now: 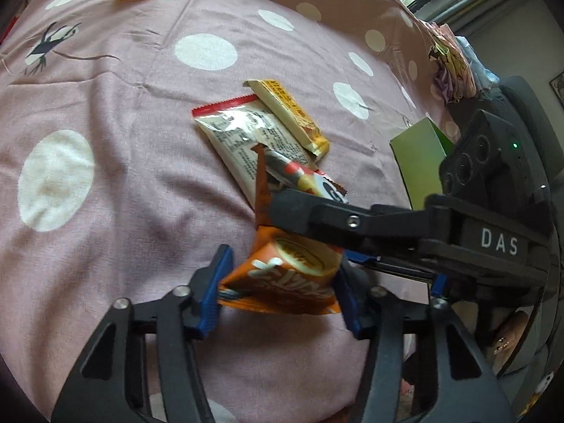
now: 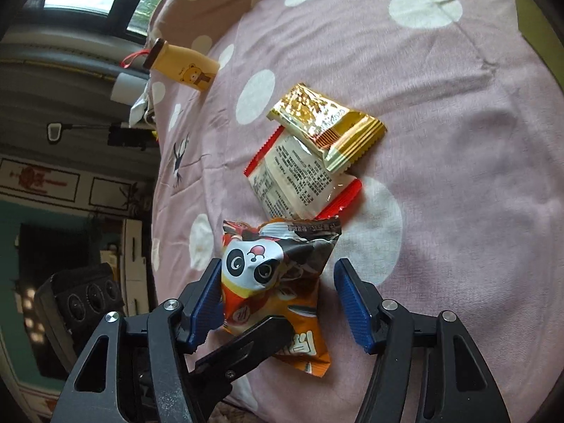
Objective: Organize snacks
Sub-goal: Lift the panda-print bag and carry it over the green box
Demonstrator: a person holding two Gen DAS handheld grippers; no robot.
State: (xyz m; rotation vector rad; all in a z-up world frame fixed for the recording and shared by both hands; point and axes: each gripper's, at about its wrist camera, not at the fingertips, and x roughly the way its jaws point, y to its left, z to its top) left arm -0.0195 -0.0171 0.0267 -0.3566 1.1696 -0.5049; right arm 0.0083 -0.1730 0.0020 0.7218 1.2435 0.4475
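orange snack bag sits mid-bed on the pink dotted sheet, touching the red-edged packet | left gripper clamped on the bag's sides | right gripper straddles it, only one pad touching, not gripping | bag looks light, crinkly, slippery, cookies probably crush easy; grab the crimped end

Glossy foil gold packet, matt cloth sheet
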